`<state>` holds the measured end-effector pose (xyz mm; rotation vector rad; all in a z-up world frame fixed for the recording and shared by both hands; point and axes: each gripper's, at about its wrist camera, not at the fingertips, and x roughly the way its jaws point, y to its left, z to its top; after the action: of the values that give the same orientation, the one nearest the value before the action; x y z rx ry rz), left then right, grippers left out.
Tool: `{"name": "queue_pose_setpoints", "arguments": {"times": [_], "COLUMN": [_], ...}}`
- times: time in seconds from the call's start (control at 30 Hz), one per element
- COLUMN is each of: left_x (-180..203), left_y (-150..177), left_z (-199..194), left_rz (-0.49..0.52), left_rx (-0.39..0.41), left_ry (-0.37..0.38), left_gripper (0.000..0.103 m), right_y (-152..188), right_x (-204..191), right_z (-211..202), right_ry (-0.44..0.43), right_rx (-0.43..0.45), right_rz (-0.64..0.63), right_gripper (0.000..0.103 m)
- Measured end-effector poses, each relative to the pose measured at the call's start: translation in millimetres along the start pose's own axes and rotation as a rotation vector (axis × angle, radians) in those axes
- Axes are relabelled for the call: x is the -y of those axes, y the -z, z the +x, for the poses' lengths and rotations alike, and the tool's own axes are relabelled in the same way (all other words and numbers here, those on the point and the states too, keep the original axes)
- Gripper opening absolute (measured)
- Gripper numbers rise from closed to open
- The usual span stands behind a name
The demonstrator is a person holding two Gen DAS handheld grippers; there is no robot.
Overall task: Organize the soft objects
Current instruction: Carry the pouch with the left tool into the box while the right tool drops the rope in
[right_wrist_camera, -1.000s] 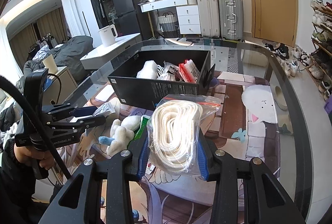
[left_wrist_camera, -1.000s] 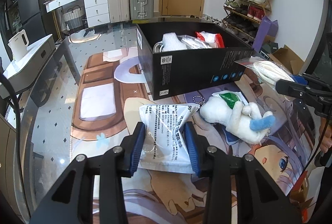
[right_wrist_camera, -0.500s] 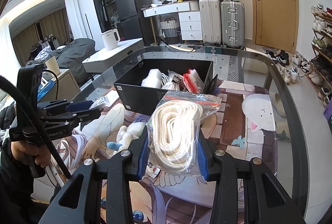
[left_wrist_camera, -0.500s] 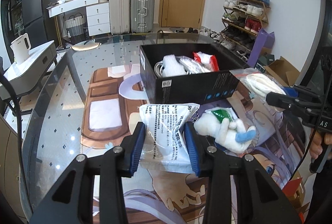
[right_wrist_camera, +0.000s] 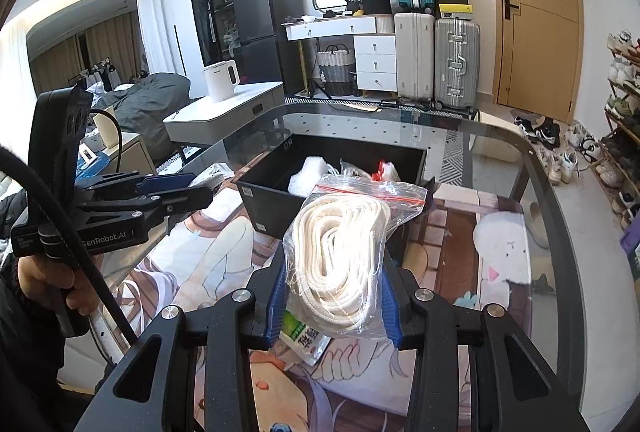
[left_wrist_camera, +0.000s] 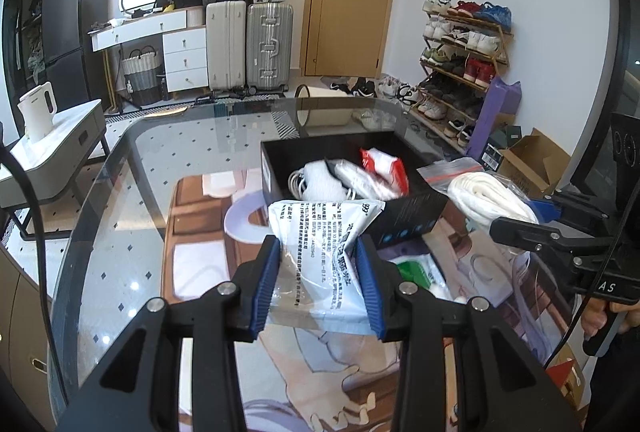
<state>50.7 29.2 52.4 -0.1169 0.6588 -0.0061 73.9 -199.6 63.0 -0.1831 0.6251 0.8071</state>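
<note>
My left gripper (left_wrist_camera: 318,284) is shut on a clear printed plastic packet (left_wrist_camera: 320,252) and holds it above the table, just short of the black box (left_wrist_camera: 412,216). My right gripper (right_wrist_camera: 334,296) is shut on a zip bag of white rope (right_wrist_camera: 344,248), held up near the box's (right_wrist_camera: 264,204) right front corner. The box holds white soft items (left_wrist_camera: 320,180) and a red-and-white packet (left_wrist_camera: 384,168). The rope bag (left_wrist_camera: 488,196) and right gripper also show in the left wrist view. A green-and-white packet (left_wrist_camera: 420,270) lies on the mat below.
The glass table (left_wrist_camera: 132,172) carries an anime-print mat (right_wrist_camera: 216,248). A white kettle (right_wrist_camera: 220,80) stands on a side cabinet at left. Suitcases (left_wrist_camera: 248,44), a shoe rack (left_wrist_camera: 460,60) and a door stand beyond the table.
Both grippers have risen and moved toward the box with their bags. The white plush toy on the mat has dropped out of view under the left gripper.
</note>
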Motion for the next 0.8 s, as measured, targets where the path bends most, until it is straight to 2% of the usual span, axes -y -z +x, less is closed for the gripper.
{"name": "queue_pose_setpoints", "arguments": {"times": [0.33, 0.8], "left_x": [-1.0, -3.8], "left_y": [-19.6, -42.7], "left_z": [3.5, 33.1], "left_rz": [-0.001, -0.005], "left_rx": [0.030, 0.030], "left_ry": [0.013, 0.013], "left_gripper": [0.037, 0.037], "right_y": [-24.2, -50.5], "right_x": [2.5, 6.2], "right_z": [7.0, 37.1], "right_ry": [0.008, 0.010], "right_rx": [0.008, -0.023], "right_rz": [-0.002, -0.016], "right_gripper": [0.040, 0.040]}}
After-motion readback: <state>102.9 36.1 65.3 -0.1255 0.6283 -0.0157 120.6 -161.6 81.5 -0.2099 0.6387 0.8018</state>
